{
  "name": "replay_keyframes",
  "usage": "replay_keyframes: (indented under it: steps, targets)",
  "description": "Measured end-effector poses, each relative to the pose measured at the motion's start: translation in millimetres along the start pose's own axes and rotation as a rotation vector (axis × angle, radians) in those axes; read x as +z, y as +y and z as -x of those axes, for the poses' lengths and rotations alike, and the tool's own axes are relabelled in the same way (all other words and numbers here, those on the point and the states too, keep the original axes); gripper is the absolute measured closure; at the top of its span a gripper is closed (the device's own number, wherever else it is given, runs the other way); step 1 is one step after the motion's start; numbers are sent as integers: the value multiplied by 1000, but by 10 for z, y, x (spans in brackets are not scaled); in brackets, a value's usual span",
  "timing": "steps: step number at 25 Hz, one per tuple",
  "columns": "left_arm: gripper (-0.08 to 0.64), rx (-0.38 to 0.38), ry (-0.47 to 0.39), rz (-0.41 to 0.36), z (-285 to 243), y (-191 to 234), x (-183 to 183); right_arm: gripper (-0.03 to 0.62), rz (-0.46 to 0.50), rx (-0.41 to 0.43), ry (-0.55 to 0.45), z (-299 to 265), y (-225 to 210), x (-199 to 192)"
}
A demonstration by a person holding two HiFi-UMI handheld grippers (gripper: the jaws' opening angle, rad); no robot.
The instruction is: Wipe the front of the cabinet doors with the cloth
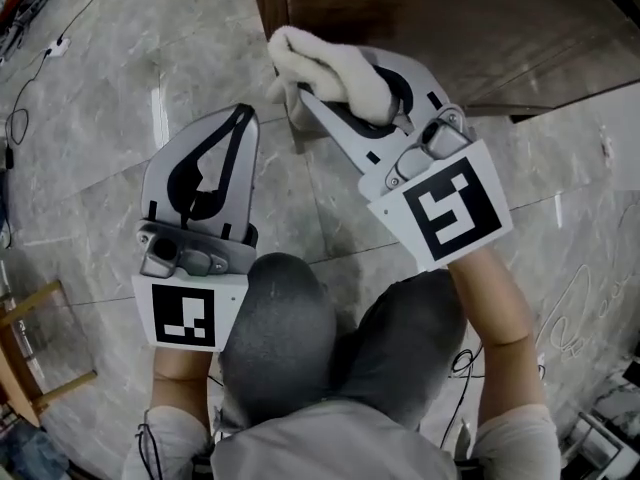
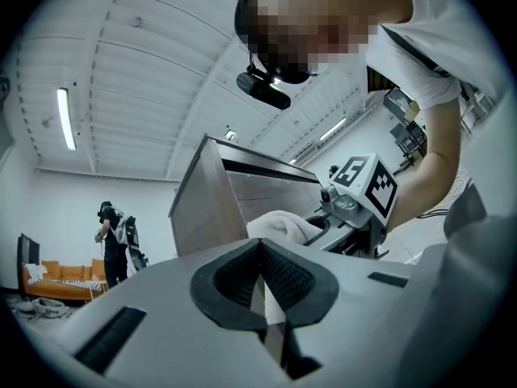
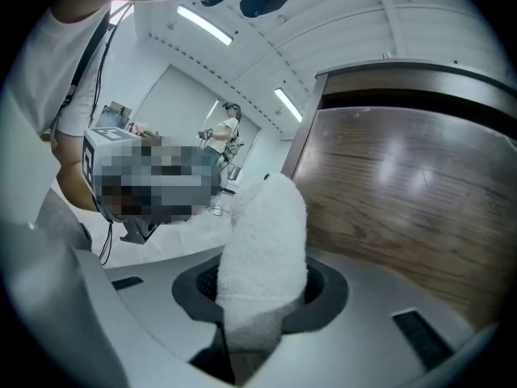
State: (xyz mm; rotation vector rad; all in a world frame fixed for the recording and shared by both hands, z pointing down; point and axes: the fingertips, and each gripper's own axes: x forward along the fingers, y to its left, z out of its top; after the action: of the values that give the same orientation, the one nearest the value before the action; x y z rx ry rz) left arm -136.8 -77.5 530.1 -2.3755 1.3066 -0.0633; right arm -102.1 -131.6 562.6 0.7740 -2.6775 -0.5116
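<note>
right gripper (image 1: 303, 100) clamped on the cloth (image 1: 330, 68); the white terry wad bulges out past the jaw tips, and in the right gripper view we see it filling the gap between the pads; cloth sits up at the cabinet (image 1: 450, 28), near its left corner edge, with the dark wood door (image 3: 404, 192) just beside it; we can't confirm contact from any view; left gripper (image 1: 243, 118) has its jaws pressed together with nothing between them; it's held low and left of the right one, apart from cloth and cabinet; both are over the grey marble floor (image 1: 90, 118); wearer's knees (image 1: 285, 338) sit below the grippers in the head view; left gripper view shows a second person (image 2: 113, 234) far back by an orange sofa (image 2: 56, 281)
</note>
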Motion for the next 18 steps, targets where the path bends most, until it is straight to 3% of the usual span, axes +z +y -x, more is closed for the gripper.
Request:
replay_keyframes:
  steps: [18]
  targets:
    - [541,-36,25,-3,-109,-258,-130,457,-84,-147,1,471,-510,-425]
